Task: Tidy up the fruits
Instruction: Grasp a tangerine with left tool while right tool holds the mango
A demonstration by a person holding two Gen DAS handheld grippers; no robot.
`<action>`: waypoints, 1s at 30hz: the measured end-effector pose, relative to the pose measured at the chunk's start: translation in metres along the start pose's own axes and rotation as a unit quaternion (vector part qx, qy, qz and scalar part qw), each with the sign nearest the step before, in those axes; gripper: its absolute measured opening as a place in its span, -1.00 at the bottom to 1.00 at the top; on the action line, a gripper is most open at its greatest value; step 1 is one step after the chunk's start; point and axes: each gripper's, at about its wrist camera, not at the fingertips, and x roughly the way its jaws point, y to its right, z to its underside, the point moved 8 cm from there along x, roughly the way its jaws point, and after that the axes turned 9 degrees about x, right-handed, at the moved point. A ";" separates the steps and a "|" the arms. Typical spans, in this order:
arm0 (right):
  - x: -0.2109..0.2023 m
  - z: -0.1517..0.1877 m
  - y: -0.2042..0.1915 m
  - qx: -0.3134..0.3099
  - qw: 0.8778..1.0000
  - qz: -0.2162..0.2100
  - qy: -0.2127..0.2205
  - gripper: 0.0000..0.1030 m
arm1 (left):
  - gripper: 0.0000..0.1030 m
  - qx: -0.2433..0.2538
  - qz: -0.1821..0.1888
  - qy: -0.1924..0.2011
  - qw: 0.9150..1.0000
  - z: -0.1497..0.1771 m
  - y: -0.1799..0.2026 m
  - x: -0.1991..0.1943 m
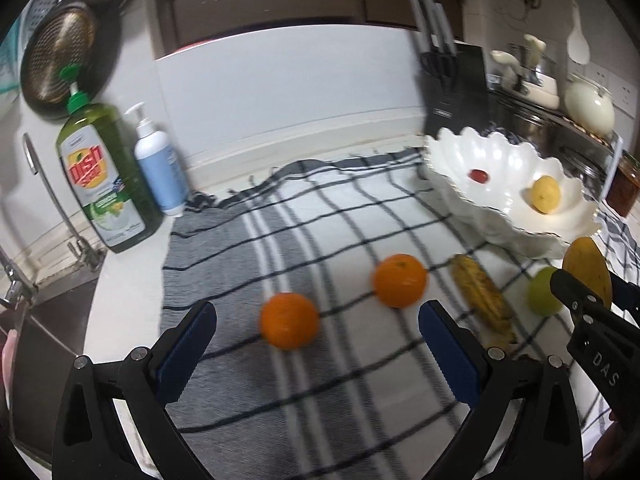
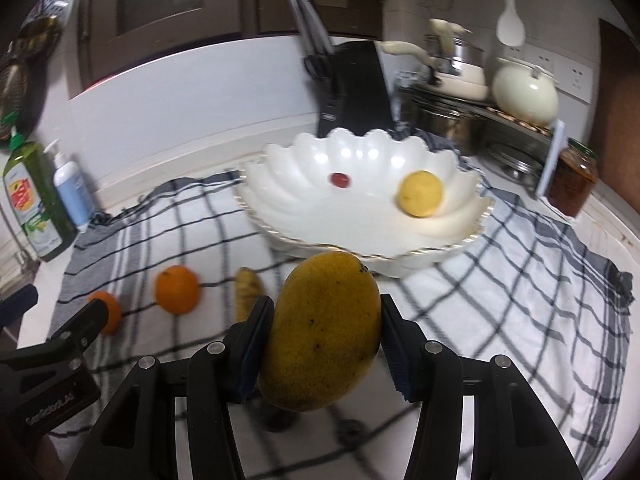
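Observation:
My right gripper is shut on a yellow mango and holds it above the checked cloth, just in front of the white scalloped bowl. The bowl holds a lemon and a small red fruit. My left gripper is open above the cloth, with an orange between its fingers and further ahead. A second orange, a spotted banana and a green fruit lie on the cloth. The mango and the right gripper also show at the right edge of the left wrist view.
A checked cloth covers the counter. A green dish soap bottle and a pump bottle stand at the left by the sink. A knife block, pots, a kettle and a jar stand behind the bowl.

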 end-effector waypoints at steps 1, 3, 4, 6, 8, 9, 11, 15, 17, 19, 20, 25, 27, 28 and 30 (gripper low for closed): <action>0.000 0.000 -0.004 -0.002 1.000 -0.002 0.000 0.03 | 1.00 -0.004 -0.001 -0.002 1.000 0.001 -0.006 0.002; 0.001 0.001 -0.015 -0.007 1.000 -0.009 -0.002 0.03 | 1.00 -0.008 0.000 -0.007 1.000 0.004 -0.014 0.006; 0.001 0.002 -0.019 -0.009 1.000 -0.012 -0.002 0.03 | 1.00 -0.009 0.002 -0.009 1.000 0.005 -0.016 0.008; 0.002 0.004 -0.029 -0.014 1.000 -0.017 -0.003 0.03 | 0.99 -0.014 0.006 -0.014 1.000 0.007 -0.022 0.014; 0.004 0.005 -0.039 -0.020 1.000 -0.020 -0.006 0.03 | 0.99 -0.017 0.006 -0.018 1.000 0.010 -0.027 0.018; 0.004 0.006 -0.042 -0.022 1.000 -0.022 -0.007 0.03 | 0.98 -0.018 0.007 -0.021 1.000 0.012 -0.029 0.021; 0.005 0.007 -0.048 -0.025 0.999 -0.024 -0.008 0.03 | 0.96 -0.021 0.009 -0.026 0.999 0.014 -0.032 0.026; 0.009 0.010 -0.057 -0.031 0.999 -0.027 -0.015 0.03 | 0.94 -0.024 0.012 -0.035 0.999 0.016 -0.035 0.036; 0.012 0.011 -0.059 -0.033 0.999 -0.027 -0.017 0.03 | 0.88 -0.024 0.017 -0.042 0.999 0.018 -0.035 0.042; 0.013 0.012 -0.060 -0.035 0.999 -0.026 -0.019 0.01 | 0.78 -0.023 0.021 -0.047 0.998 0.019 -0.034 0.047; 0.015 0.013 -0.061 -0.036 0.999 -0.026 -0.020 0.00 | 0.77 -0.022 0.022 -0.048 0.998 0.020 -0.034 0.049; 0.020 0.013 -0.064 -0.037 0.999 -0.027 -0.023 -0.20 | 0.58 -0.019 0.026 -0.060 0.998 0.024 -0.031 0.060; 0.019 0.011 -0.068 -0.043 0.999 -0.026 -0.017 -0.22 | 0.51 -0.018 0.028 -0.064 0.997 0.025 -0.029 0.063; 0.020 0.011 -0.069 -0.046 0.999 -0.024 -0.016 -0.24 | 0.43 -0.018 0.029 -0.066 0.997 0.026 -0.029 0.065; 0.023 0.011 -0.072 -0.051 0.998 -0.025 -0.017 -0.25 | 0.34 -0.021 0.040 -0.071 0.996 0.029 -0.028 0.068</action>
